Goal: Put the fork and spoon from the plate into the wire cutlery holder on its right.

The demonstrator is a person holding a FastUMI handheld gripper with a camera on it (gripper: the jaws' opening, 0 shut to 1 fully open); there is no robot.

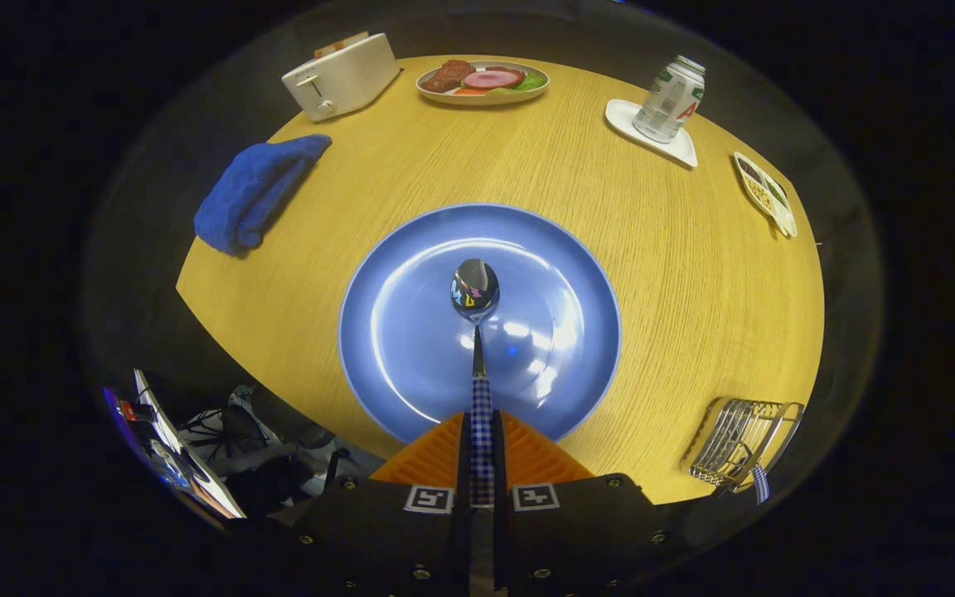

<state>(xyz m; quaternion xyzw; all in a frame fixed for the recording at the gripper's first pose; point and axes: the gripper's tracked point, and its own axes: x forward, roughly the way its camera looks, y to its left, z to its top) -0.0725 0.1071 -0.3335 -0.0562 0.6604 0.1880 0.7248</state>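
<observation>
The gripper (482, 452) pinches the spoon (476, 290) by its checked handle above the blue plate (411, 249), with the wire cutlery holder (739, 439) at lower right.

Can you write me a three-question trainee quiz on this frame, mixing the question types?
1. True or false: the gripper has its jaws shut on the spoon's checked handle.
2. Where is the spoon bowl? A) inside the wire holder B) over the blue plate C) on the blue towel
3. Fill in: a checked handle already sticks out of the wire cutlery ______.

Key: 1 true. 2 B. 3 holder; whether that handle is the fork's cannot be told.
</observation>
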